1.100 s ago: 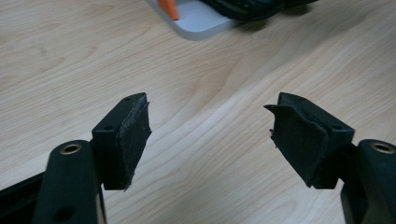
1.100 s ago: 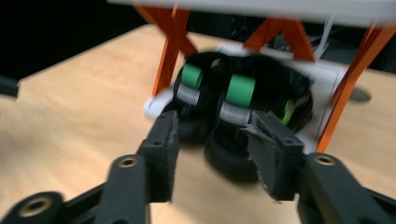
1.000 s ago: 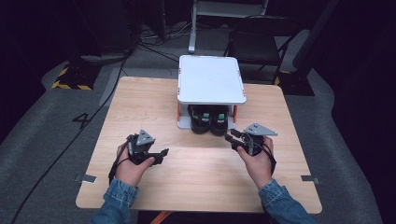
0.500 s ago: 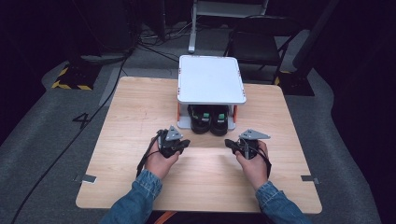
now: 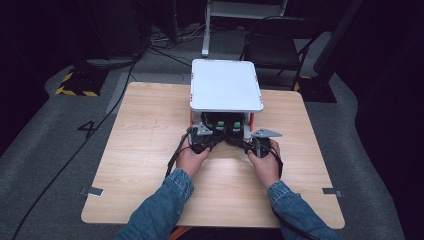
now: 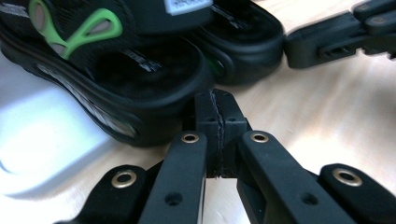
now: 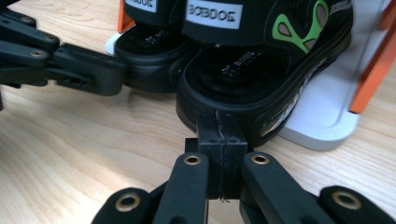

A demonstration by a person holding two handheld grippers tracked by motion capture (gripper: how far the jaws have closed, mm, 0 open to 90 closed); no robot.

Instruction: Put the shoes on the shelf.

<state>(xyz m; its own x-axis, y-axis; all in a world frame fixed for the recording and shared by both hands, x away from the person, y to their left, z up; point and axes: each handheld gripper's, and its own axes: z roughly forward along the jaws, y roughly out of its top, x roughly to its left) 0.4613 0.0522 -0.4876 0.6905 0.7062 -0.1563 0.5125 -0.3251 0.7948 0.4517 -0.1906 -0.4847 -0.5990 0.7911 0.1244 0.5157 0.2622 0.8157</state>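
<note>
On the wooden table (image 5: 150, 130) we see a small rack with a white top shelf (image 5: 226, 85) and orange uprights, standing toward the far edge. Under that shelf sit two black sandals with green accents, side by side on the rack's white base. From the left gripper view we look at the left sandal (image 6: 116, 88), its heel hanging over the base edge, and at its neighbour beyond. From the right gripper view the right sandal (image 7: 261, 79) fills the middle, bearing a white label.

We hold the left gripper (image 5: 207, 142) just in front of the left sandal's heel, its two jaws pressed together with nothing between them; whether the tips touch the heel we cannot tell. Our right gripper (image 5: 247, 145) sits likewise before the right sandal's heel, jaws pressed flat together and empty. Both of our hands (image 5: 192, 157) rest low over the table, denim sleeves (image 5: 160, 210) behind them.
</note>
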